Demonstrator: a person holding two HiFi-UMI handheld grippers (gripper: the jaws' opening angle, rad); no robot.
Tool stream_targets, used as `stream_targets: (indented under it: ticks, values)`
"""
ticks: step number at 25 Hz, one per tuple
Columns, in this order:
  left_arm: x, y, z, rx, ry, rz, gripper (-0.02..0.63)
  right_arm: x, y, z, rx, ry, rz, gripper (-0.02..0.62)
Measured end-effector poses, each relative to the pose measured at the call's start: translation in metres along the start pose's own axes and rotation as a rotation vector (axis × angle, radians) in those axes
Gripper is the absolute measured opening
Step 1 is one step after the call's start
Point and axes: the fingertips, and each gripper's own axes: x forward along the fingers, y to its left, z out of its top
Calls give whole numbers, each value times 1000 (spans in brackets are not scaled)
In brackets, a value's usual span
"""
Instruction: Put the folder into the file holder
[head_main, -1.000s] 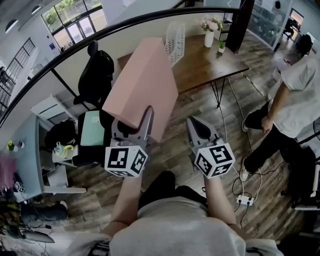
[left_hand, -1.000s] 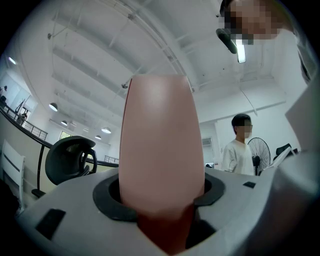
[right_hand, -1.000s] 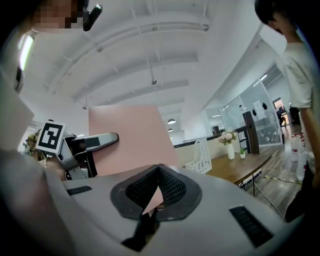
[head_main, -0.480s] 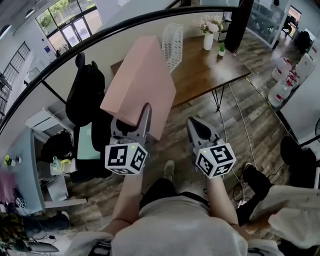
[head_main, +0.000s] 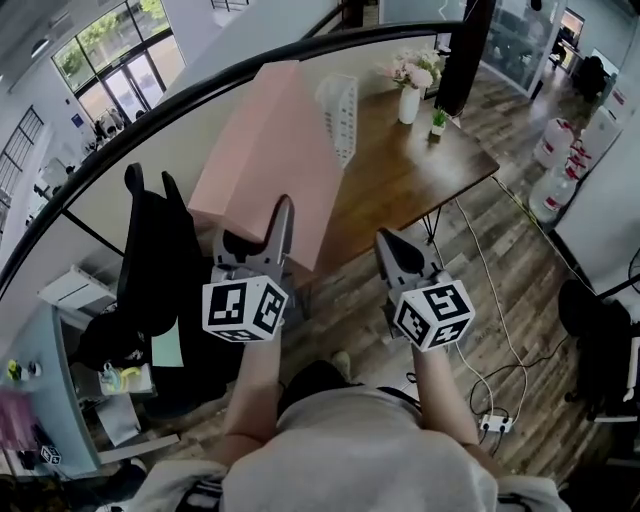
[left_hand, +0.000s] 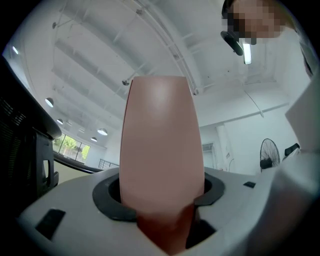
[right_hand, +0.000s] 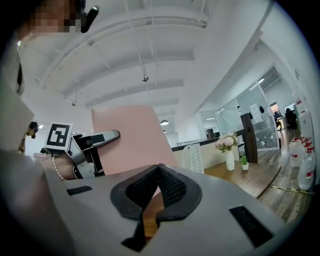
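Left tool (head_main: 258, 232): pinching the lower edge of the pink folder (head_main: 270, 150). In the left gripper view the folder fills the gap between the two jaws, with the pads pressed on both faces.
Right tool (head_main: 388, 245): jaws pressed together at the tips, with nothing between them. It is held beside the left tool, clear of the folder.
Folder, position: carried in the air above the floor (head_main: 520, 290). It rises from the left tool, up and away from the person, with its broad face tilted.
Folder, relation to target: not in the file holder. In the head view its far corner overlaps the holder's left side; whether the two touch cannot be told.
File holder (head_main: 340, 110): white and slotted, upright at the left end of the bench.
Bench (head_main: 410, 170): brown wooden top on thin dark legs, ahead of both tools.
Other items on bench: a white vase of pink flowers (head_main: 408, 98) and a small potted plant (head_main: 438, 120), at the far edge to the right of the file holder.
Surroundings: a black office chair (head_main: 155, 260) to the left of the folder. Large water bottles (head_main: 555, 165) stand on the floor at the right. A white power strip (head_main: 490, 425) with its cable lies on the floor near the person.
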Motion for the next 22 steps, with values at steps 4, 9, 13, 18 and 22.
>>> stream_targets:
  ticks: [4, 9, 13, 18, 22]
  values:
    - [29, 20, -1, 15, -11, -12, 296, 32, -11, 2, 0, -8, -11, 9]
    - [52, 37, -2, 32, -16, -24, 296, 56, -14, -4, 8, 9, -13, 9]
    - [63, 46, -12, 46, 4, -23, 296, 67, -22, -10, 25, 22, -24, 9]
    - [78, 54, -30, 81, 48, -22, 295, 80, -36, -19, 48, 47, -20, 9]
    - [96, 62, -40, 93, 64, -12, 295, 100, -51, -19, 48, 48, -4, 9]
